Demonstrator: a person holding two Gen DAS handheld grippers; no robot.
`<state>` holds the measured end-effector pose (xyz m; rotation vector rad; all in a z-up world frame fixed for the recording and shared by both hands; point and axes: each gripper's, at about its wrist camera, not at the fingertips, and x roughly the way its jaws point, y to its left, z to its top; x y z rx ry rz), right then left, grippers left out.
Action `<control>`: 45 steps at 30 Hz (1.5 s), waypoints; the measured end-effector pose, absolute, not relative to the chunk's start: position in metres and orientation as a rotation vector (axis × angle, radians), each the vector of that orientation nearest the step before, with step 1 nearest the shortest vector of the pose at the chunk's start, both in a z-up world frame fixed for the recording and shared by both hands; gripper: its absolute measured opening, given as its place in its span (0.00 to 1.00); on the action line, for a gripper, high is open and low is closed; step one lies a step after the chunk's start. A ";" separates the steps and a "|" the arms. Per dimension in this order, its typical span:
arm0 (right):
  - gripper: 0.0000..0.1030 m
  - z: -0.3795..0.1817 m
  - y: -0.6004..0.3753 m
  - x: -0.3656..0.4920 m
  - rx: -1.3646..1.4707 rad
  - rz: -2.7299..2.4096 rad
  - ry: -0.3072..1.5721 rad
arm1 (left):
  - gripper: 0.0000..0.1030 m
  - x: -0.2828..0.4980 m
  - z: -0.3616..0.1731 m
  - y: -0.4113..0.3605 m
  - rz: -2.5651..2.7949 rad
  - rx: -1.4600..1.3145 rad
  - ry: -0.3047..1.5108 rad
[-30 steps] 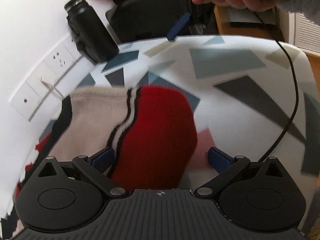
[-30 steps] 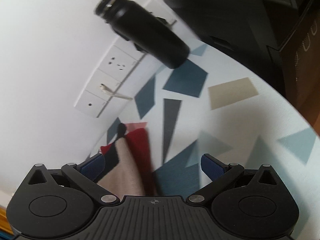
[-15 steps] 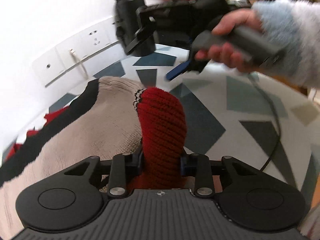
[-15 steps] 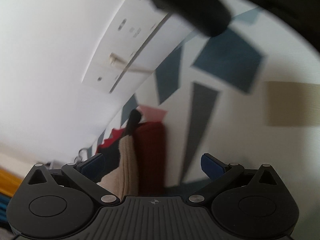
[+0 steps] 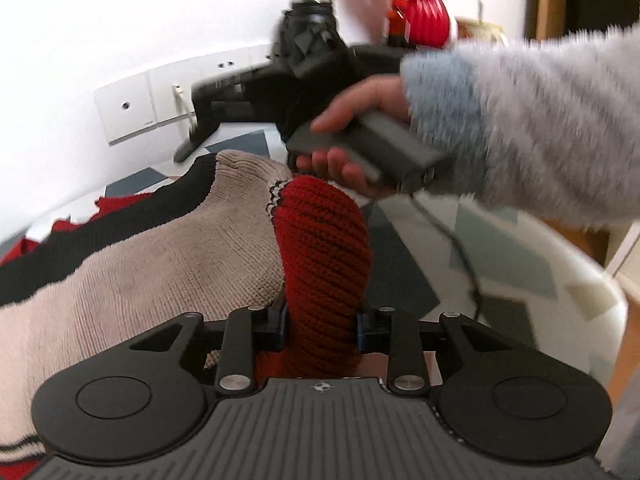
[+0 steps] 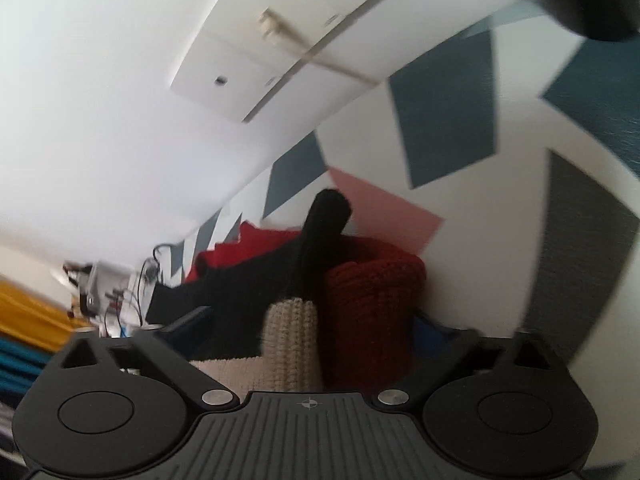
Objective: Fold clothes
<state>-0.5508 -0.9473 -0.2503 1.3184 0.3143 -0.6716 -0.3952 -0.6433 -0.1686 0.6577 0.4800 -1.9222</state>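
A knitted sweater, beige with a black band and red parts, lies on the patterned table. My left gripper has a raised fold of its red knit squeezed between the pads, and its jaws are still closing. A person's hand in a fluffy grey sleeve holds the right gripper over the sweater's far edge. In the right wrist view my right gripper is closing, its fingers still wide apart around the bunched sweater edge. The picture is blurred there.
A black bottle and a red vase with orange flowers stand at the back by the wall. White wall sockets sit just behind the table. A thin black cable trails across the table at the right.
The left gripper shut on the red knit and lifted it into a fold. The right gripper swung down and toward the sweater's far edge, which now lies between its fingers.
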 end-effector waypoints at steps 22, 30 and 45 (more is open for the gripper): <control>0.28 -0.122 -0.943 -0.357 1.232 -0.480 0.094 | 0.26 -0.172 -0.092 -0.589 -1.768 -0.208 0.723; 0.28 -0.134 -0.922 -0.218 1.221 -0.531 0.178 | 0.26 -0.058 -0.118 -0.550 -1.621 -0.380 0.788; 0.81 -0.185 -0.872 -0.054 1.016 -0.647 0.459 | 0.73 0.062 -0.162 -0.501 -1.452 -0.204 0.753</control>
